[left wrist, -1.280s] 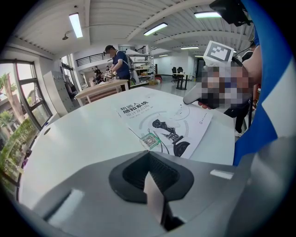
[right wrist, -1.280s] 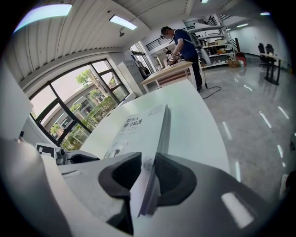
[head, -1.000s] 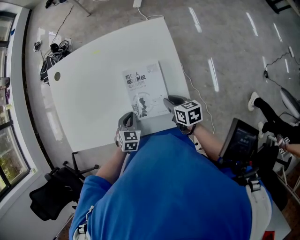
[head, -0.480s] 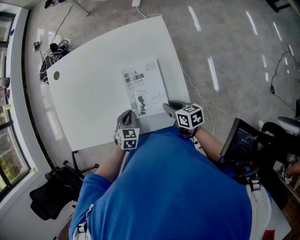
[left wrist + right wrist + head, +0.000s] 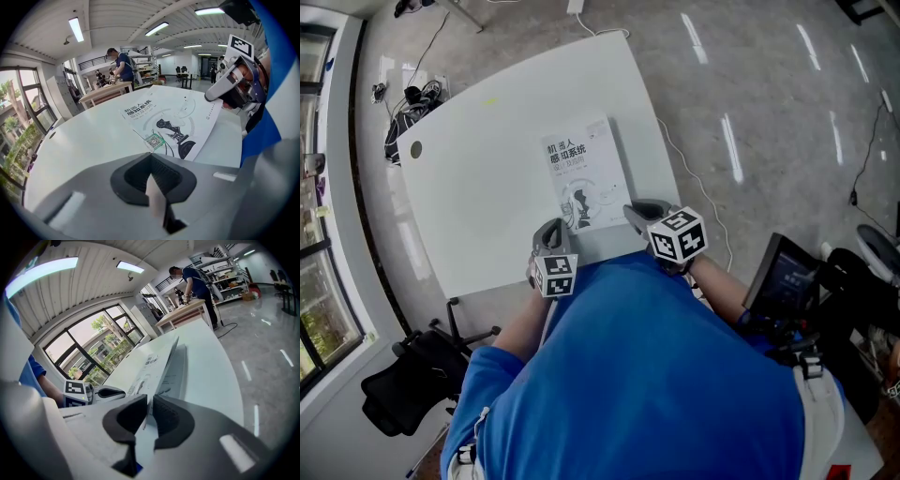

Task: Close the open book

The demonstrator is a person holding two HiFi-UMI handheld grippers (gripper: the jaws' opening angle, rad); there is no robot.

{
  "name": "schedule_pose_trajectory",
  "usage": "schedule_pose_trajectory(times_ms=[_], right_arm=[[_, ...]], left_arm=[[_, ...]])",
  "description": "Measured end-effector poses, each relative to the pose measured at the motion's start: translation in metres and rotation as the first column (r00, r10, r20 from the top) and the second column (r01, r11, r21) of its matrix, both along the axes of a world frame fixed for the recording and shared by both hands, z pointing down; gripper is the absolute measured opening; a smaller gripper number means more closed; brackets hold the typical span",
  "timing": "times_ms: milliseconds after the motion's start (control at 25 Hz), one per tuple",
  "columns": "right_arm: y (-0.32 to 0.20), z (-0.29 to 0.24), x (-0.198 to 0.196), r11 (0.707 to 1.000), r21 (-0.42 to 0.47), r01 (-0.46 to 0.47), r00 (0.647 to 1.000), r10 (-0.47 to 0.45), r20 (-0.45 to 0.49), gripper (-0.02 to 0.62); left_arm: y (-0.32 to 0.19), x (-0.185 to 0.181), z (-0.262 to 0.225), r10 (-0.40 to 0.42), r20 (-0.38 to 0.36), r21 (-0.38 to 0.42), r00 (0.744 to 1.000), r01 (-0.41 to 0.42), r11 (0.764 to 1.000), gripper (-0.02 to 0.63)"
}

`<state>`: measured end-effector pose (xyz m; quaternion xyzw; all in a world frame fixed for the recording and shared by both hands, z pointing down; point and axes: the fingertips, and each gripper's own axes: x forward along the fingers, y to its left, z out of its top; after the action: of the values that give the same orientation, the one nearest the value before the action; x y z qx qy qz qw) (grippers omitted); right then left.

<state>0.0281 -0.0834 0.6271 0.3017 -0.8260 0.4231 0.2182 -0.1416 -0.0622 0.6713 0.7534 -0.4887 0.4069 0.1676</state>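
A white paperback book (image 5: 586, 173) with black print lies on the white table (image 5: 478, 197), front cover up. My right gripper (image 5: 633, 208) is at the book's near right corner. Its jaws have just been closing, and the thin cover edge (image 5: 164, 362) now runs between the pads, raised off the grey page beneath. In the left gripper view that corner (image 5: 211, 105) also stands lifted under the right gripper (image 5: 225, 86). My left gripper (image 5: 551, 232) rests just off the book's near left corner with its pads together and nothing between them (image 5: 152, 180).
A black office chair (image 5: 403, 394) stands beside the table's near left side, and cables (image 5: 408, 112) lie on the floor past its far left. A dark screen device (image 5: 783, 277) is at my right. A person (image 5: 119, 58) works at a far bench.
The right gripper has risen a little at the book's corner and its jaws have narrowed onto the cover edge. The left gripper has stayed put.
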Motion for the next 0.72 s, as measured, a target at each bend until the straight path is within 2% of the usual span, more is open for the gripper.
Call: schedule_pose_trajectory(times_ms=[200,360,720], right_arm=[[0.002,-0.018,-0.013,0.999,0.047,0.02,1.0,-0.021,0.015,0.035],[0.009,-0.04,-0.036,0.992,0.118,0.043,0.999,-0.045,0.009,0.032],[0.005,-0.068,-0.065,0.981,0.194,0.029,1.0,-0.028,-0.005,0.025]], left_arm=[[-0.004,-0.009,-0.012,-0.002,-0.009,0.043,1.0,0.003,0.999,0.006],[-0.005,-0.025,-0.026,0.011,-0.034,0.087,0.999,-0.008,0.996,0.006],[-0.019,-0.039,-0.05,0.03,-0.09,0.154,0.995,-0.016,0.988,0.006]])
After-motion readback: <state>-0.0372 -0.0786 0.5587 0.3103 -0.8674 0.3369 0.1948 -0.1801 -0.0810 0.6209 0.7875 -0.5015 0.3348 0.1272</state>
